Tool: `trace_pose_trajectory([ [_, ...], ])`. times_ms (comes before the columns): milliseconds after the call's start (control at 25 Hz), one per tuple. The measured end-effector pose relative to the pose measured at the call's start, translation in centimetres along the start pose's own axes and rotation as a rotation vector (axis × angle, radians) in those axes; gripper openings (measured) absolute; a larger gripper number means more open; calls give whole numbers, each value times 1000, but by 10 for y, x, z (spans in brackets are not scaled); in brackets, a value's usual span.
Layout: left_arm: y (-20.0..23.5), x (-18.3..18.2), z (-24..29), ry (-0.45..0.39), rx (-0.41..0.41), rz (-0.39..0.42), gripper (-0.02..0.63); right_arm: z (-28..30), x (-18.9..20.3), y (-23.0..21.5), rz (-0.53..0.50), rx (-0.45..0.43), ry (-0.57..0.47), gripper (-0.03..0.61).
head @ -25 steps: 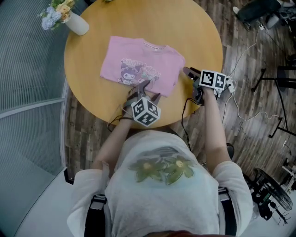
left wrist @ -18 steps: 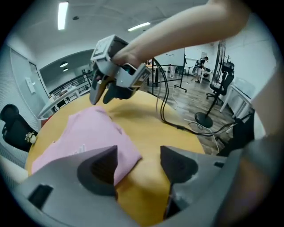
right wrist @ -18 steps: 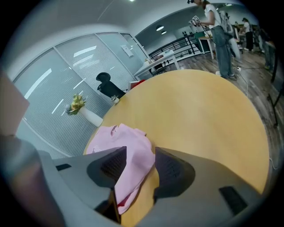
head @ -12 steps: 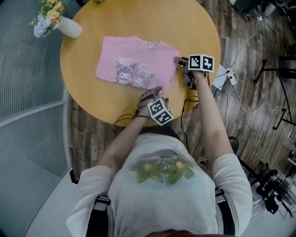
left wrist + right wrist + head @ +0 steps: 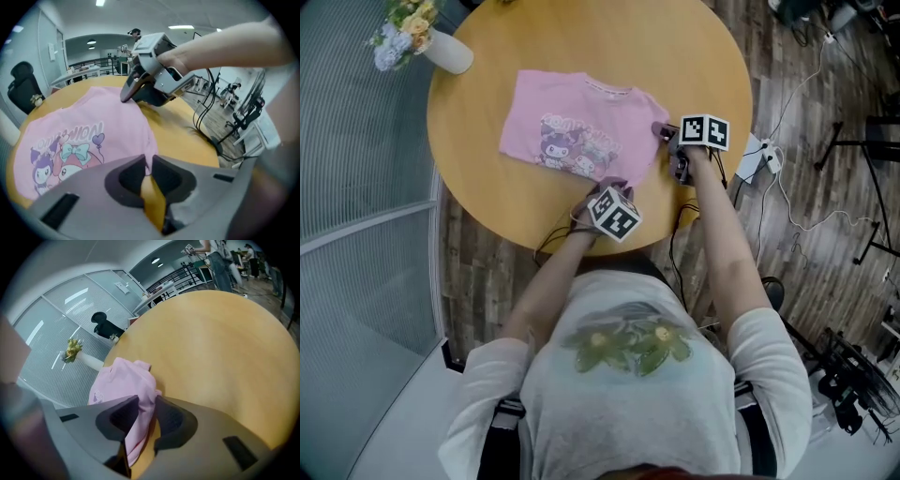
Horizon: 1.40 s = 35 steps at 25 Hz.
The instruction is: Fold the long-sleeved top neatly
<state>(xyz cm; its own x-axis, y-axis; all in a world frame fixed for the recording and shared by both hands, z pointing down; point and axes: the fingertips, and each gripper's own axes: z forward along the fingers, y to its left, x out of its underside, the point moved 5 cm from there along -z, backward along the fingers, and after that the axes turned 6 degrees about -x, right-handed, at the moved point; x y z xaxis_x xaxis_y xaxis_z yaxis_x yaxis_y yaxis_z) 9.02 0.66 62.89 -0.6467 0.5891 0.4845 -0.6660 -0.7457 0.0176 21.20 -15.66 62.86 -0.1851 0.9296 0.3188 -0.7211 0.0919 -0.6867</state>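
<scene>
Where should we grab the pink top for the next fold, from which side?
Probably the near hem and right side edge of the pink top, coming from the near edge of the table: it lies flat, print up, collar far, so only its thin edges can be pinched.

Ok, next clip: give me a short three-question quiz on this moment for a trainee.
1. True or false: the top lies print side up on the table.
2. What does the right gripper have between its fingers? A nothing; B the top; C the table's rim.
3. Fill in: the left gripper pinches the top's edge ____ the person (nearest or farthest from).
Key: 1 true. 2 B. 3 nearest. Both grippers' fingers have just been closing, with fabric between them.
</scene>
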Motion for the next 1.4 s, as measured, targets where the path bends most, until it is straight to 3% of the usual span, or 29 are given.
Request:
trace_pose_trajectory([
  [120,12,13,-19,-41,72,-104,48,-4,4,8,10,41,-47,153],
  [240,20,23,-35,-58,128,-146,46,-5,8,15,-7,107,-73,206],
  [400,26,40,-53,-95,198,-173,44,-4,31,18,123,116,-91,207],
  [520,34,46,-74,-142,266,-256,44,-15,65,25,285,59,-112,207],
  [760,49,52,-110,-195,400,-361,43,-9,109,30,609,-173,-205,206],
  [800,52,52,-115,-210,420,-383,44,-7,111,31,647,-198,-225,192],
  [880,59,53,-123,-238,451,-427,43,-8,115,37,711,-264,-281,93],
  [1000,68,59,-131,-261,476,-466,43,-19,115,51,719,-340,-375,60],
  [1160,75,61,-147,-309,526,-525,43,-39,106,81,620,-427,-440,52],
  [1400,84,64,-177,-380,531,-520,43,-60,106,116,555,-496,-493,50],
])
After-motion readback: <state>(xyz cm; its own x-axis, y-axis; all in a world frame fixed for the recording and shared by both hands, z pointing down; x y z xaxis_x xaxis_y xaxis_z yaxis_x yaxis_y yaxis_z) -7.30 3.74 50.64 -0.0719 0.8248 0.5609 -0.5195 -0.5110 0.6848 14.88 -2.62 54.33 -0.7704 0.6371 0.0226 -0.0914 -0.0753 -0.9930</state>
